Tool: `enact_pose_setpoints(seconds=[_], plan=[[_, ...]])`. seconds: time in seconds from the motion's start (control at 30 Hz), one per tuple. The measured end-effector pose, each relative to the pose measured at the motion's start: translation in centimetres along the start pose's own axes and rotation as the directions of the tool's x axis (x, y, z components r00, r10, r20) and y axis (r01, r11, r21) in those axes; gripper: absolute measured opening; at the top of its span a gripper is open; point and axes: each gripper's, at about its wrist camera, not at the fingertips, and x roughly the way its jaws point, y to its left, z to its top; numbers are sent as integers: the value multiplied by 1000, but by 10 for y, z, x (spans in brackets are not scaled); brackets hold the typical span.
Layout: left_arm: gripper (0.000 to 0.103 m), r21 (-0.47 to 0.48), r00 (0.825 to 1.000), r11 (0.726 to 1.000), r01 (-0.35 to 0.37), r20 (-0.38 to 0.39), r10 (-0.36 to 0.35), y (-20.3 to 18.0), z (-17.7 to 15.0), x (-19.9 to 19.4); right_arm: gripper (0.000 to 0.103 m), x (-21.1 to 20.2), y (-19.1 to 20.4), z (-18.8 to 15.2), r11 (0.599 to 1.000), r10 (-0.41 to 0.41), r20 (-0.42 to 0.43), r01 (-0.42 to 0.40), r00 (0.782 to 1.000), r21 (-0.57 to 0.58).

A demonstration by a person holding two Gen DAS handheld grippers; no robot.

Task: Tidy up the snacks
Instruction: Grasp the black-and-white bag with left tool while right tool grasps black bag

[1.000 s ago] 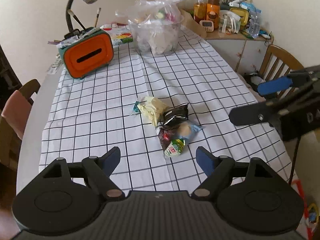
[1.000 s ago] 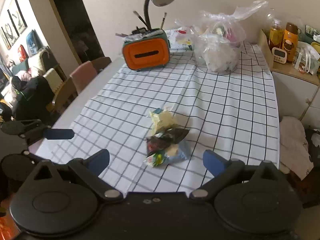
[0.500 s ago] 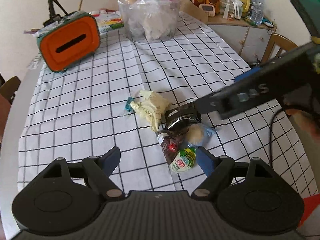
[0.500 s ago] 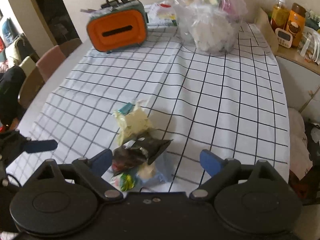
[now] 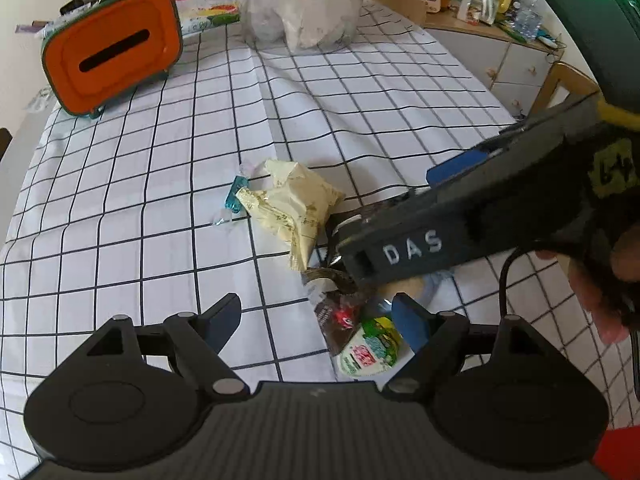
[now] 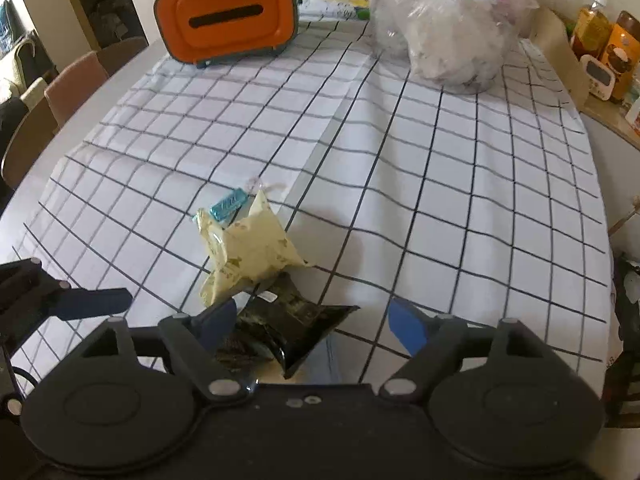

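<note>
A small pile of snack packets lies on the checked tablecloth point(image 5: 160, 208): a pale yellow packet point(image 5: 296, 204) point(image 6: 252, 252), a small teal candy point(image 5: 234, 200) point(image 6: 228, 205), a black foil packet point(image 6: 288, 328), a dark red packet point(image 5: 340, 320) and a green-and-white packet point(image 5: 372, 354). My right gripper point(image 6: 312, 320) is open, low over the pile, with the black packet between its fingers. It also shows in the left wrist view point(image 5: 400, 248). My left gripper point(image 5: 316, 312) is open and empty, just short of the pile.
An orange tissue box point(image 5: 112, 52) point(image 6: 228, 12) stands at the table's back left. A clear tub lined with a plastic bag point(image 5: 304, 12) point(image 6: 452, 28) stands at the back. A sideboard with bottles point(image 6: 600, 40) and a wooden chair point(image 5: 560, 84) are at the right.
Both grippers have moved forward and down toward the pile. The right gripper has come in over the black packet, which now sits between its open fingers.
</note>
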Motion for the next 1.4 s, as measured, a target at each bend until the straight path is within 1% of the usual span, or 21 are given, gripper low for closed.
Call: enact_pose_setpoints(seconds=[0.17,0.2,0.27,0.33,0.4,0.47,0.5,0.6,0.73,0.8,0.9,1.13,1.4], plan=[[81,-19,999,999,32,-14,-32,3,2,12,78,11,4,-1,1000,7,-12,-7,1000,-3],[79,-23,999,999,35,-16,-36,4,2,13,77,12,4,-1,1000,7,-13,-7,1000,-2],[73,-35,999,999,42,-22,-43,6,3,18,76,14,5,-2,1000,8,-16,-8,1000,-1],[63,-53,998,997,55,-33,-57,9,5,22,74,16,5,-3,1000,17,-19,-17,1000,2],[59,-75,997,995,66,-39,-69,12,5,26,68,18,6,-4,1000,24,-21,-24,999,5],[54,-84,996,993,82,-39,-85,13,5,27,64,18,7,-4,999,33,-23,-33,999,12],[51,-86,995,992,88,-39,-91,13,5,28,60,18,7,-4,999,35,-22,-34,999,20],[42,-89,993,990,108,-30,-111,14,5,28,55,17,5,-4,998,46,-18,-46,999,41],[36,-82,993,990,114,-17,-116,13,4,27,49,15,6,-6,998,51,-9,-50,999,48],[35,-72,994,991,110,-11,-111,12,3,25,45,13,6,-7,998,48,-1,-48,999,52],[34,-82,994,991,109,-4,-109,15,2,23,39,8,3,-7,996,54,16,-55,998,76],[34,-96,996,991,93,5,-93,21,-2,11,38,0,1,-13,995,40,32,-43,999,92],[34,-138,998,988,67,14,-66,35,-5,-9,37,-27,3,-23,993,57,65,-63,996,104]])
